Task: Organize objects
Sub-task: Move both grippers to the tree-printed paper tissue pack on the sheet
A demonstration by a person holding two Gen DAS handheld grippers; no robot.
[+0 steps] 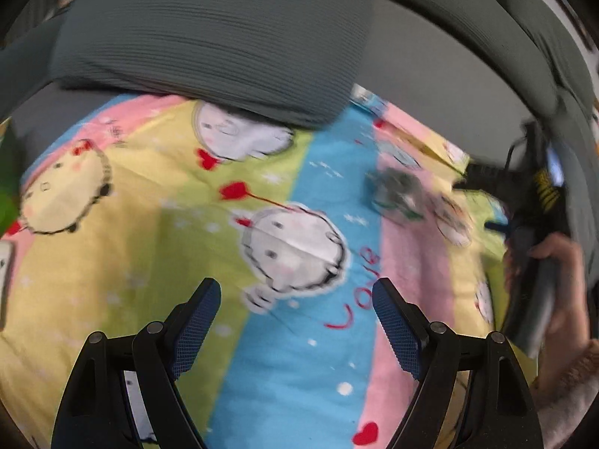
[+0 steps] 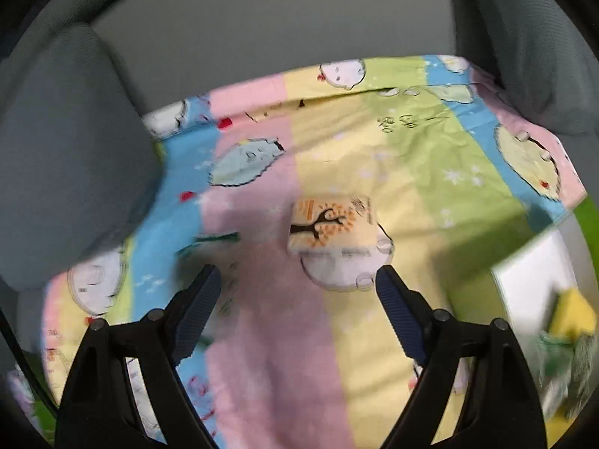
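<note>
Left tongs (image 1: 295, 314) gape over the striped sheet (image 1: 179, 262), nothing between them; a blurred grey-green packet (image 1: 398, 196) lies ahead to their right.

Right tongs (image 2: 297, 307) gape too; the small tree-printed pack (image 2: 331, 228) lies just ahead, long axis crosswise, nearer this hand.

Counting what is lying on the sofa

One striped pastel cartoon-print cloth (image 2: 337, 336) is lying spread out, one small cream packet with an orange tree print (image 2: 331, 226) is sitting on it, and two grey ribbed fabric cushions (image 2: 63, 157) are flanking it in the right wrist view.
</note>
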